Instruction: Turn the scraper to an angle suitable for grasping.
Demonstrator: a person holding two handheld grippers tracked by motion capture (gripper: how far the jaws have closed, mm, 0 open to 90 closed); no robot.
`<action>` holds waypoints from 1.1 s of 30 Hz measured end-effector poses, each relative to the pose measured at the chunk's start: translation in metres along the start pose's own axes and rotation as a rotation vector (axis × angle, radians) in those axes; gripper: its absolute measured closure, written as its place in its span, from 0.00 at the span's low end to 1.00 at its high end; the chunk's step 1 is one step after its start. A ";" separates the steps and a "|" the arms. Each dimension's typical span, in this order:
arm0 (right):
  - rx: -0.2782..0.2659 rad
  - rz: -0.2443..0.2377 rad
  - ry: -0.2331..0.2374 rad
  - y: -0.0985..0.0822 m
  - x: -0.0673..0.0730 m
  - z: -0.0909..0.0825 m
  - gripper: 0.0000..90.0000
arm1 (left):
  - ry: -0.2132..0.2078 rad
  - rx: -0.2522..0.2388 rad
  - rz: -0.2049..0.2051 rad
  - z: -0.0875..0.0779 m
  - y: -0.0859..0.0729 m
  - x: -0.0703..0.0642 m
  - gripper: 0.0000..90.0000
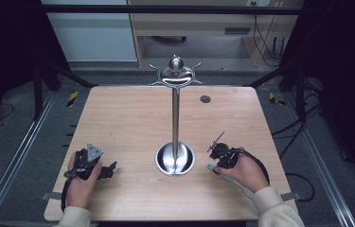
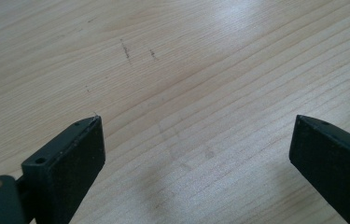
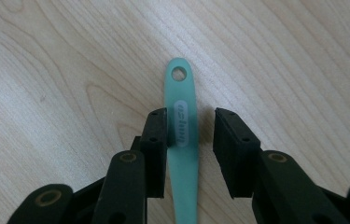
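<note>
Two claws on the bench [image 1: 132, 113], and just one is doing anything. The right claw [image 3: 190, 128] sits low over a mint-green handle [image 3: 182, 140] lying flat on the wood, on the person's right, a little way from the round base of the steel stand [image 1: 175, 158]. Its jaws straddle the handle at a narrow gap: the left jaw looks right up against the handle's edge, while bare wood shows between the handle and the other jaw, so it isn't pinched. My guess is it's lined up that way so a squeeze would catch the handle across its thin width.

The handle's long axis runs straight along the claw's line of sight in the right gripper view, the end with the hanging hole pointing away from the hand. In the high view that hole end [image 1: 210, 167] pokes out toward the stand, the rest hidden under the hand. What's on the other end, I can't tell.

The hole probably goes on one of the hooks at the top of the stand [image 1: 175, 75].

The left claw [image 2: 196, 135] just rests on the person's left, jaws wide, nothing but wood grain between them. Looks parked.
</note>
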State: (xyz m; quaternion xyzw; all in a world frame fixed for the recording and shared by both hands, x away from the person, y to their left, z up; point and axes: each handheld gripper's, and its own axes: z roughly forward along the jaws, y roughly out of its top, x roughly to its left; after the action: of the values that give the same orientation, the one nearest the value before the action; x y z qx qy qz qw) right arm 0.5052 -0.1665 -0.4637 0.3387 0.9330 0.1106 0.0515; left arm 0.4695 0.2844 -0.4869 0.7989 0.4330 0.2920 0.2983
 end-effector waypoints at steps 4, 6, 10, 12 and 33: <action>0.000 -0.004 0.009 0.000 0.000 0.002 0.75 | -0.001 0.001 0.000 0.000 0.000 0.000 0.04; 0.012 -0.003 0.016 0.001 0.000 0.002 0.77 | -0.002 0.001 0.002 0.000 0.000 0.000 0.04; 0.021 -0.016 0.020 0.003 0.001 0.004 0.80 | 0.000 -0.004 -0.003 0.000 0.000 0.000 0.04; 0.025 -0.020 0.022 0.004 0.001 0.004 0.81 | 0.000 -0.003 -0.003 0.000 0.000 0.000 0.04; -0.266 0.045 0.073 -0.013 -0.014 -0.069 0.83 | -0.001 -0.002 -0.004 0.000 0.000 0.000 0.04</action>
State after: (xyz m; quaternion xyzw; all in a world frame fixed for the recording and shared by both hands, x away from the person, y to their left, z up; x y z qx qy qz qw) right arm 0.4957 -0.1969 -0.3993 0.3455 0.9035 0.2464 0.0595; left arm 0.4696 0.2844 -0.4873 0.7979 0.4343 0.2915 0.2997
